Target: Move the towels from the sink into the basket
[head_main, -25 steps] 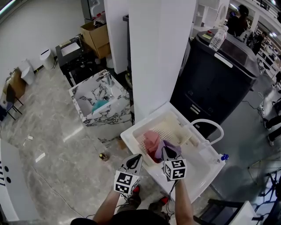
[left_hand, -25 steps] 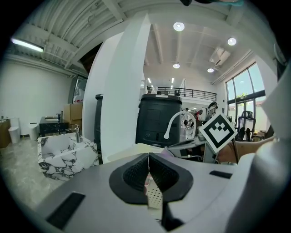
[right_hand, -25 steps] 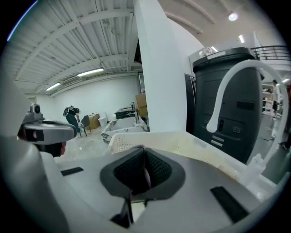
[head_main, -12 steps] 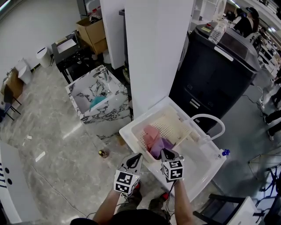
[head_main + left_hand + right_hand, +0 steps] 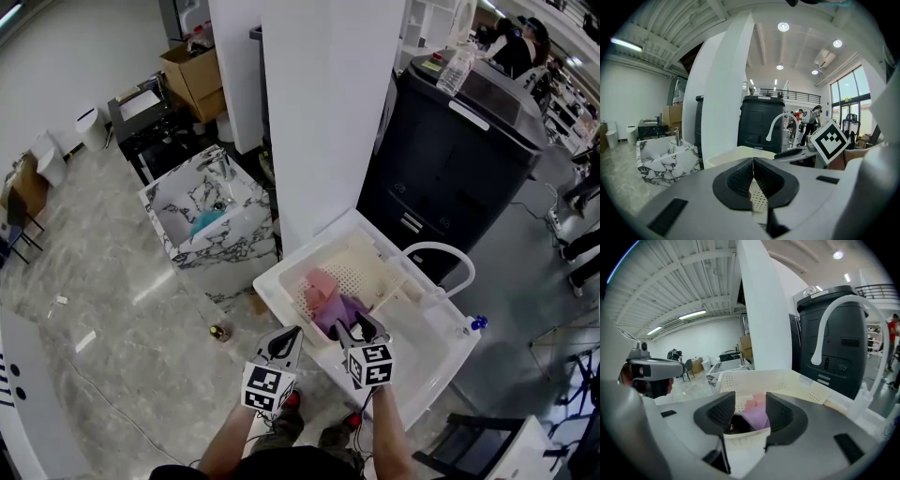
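Purple towel: lies crumpled in the cream perforated basket, at the near end, touching a pink towel beside it. The basket itself sits inside a white tub with an arched white faucet at its far rim.

Right gripper: poised just over the near edge of the basket, pointing down into it. Its jaws have just been opening and now stand wide apart. In the right gripper view the purple towel shows through the gap between them, resting below in the basket, with neither pad pressing on it; released.

Left gripper: held just left of the right one, at the tub's near corner. In the left gripper view its jaws meet tip to tip with nothing between them; clenched and empty.

Teal towel: lies in a marble-patterned sink well apart to the left, on the floor beside a white pillar. A black cabinet stands behind the tub.
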Tool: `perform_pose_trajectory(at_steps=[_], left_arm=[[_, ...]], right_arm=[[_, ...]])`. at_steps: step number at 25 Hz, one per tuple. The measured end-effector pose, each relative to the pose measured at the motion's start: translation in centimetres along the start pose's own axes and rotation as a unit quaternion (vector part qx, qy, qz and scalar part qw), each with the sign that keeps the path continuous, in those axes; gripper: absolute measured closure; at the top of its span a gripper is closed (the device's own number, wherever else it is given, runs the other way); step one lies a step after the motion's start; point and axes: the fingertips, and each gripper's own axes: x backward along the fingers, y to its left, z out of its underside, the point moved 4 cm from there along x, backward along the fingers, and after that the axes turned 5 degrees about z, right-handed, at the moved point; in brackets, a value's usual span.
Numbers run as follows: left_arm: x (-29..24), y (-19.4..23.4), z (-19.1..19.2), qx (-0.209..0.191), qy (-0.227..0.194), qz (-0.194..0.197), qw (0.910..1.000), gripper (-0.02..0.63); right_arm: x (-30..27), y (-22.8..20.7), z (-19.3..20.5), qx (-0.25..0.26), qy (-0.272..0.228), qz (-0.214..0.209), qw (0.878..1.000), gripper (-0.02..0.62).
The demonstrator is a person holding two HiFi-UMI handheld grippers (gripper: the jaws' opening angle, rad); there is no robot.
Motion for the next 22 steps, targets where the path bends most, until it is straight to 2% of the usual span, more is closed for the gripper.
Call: perform_pose_trajectory(at_steps=[6, 13, 22], left_arm=[[-0.4, -0.5, -1.5, -0.01, -0.012, 0.009, 0.9998, 0.598], [-1.7, -2.4, -3.7, -0.032, -0.028, 0.038, 0.9984, 0.598], [-3.8, -6.4, -5.9, -0.058, -0.044, 0.09, 0.9933, 0.598]], right_arm=[[1.6, -0.6, -1.8, 0.0, -0.026, 0.012, 1.0, 0.39], [5.3, -2.3, -3.8, 0.004, -0.076, 0.047, 0.996, 0.393], [12.2, -5.7, -5.7, -0.001, -0.139, 0.118, 0.983, 0.46]])
